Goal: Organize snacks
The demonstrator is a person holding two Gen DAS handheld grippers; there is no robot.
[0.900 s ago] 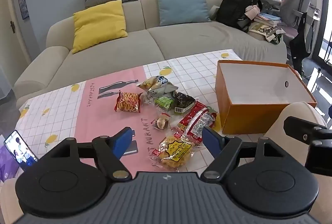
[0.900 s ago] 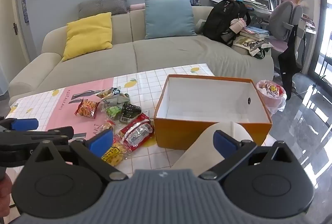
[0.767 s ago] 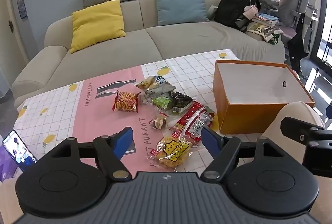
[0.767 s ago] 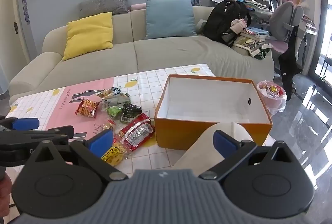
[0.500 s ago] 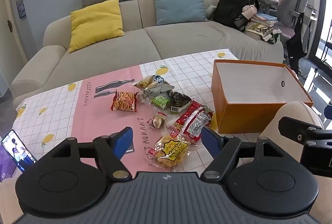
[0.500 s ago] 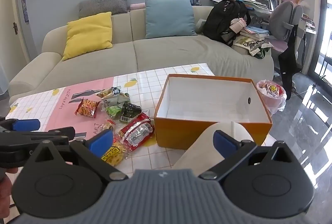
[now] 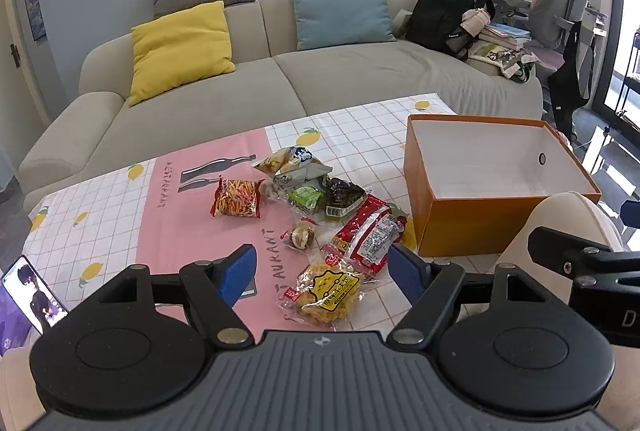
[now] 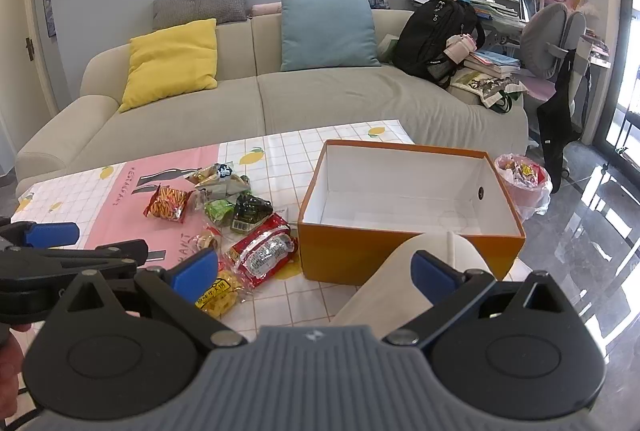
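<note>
Two tools held above a desk with a pink and white checked cloth. Left tool spread wide, pinching nothing, yellow snack bag just below and between its blue pads. Red packet and smaller snacks just beyond. Right tool spread wide, empty; open orange box just ahead, snack pile ahead to its left.

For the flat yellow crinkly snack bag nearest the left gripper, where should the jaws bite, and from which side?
Judging by its pose, the yellow snack bag lies flat with puffy contents, so bite across its narrower width mid-body, coming down from above and the near side. The open left gripper already straddles it; the red packet crowds its far corner.
</note>
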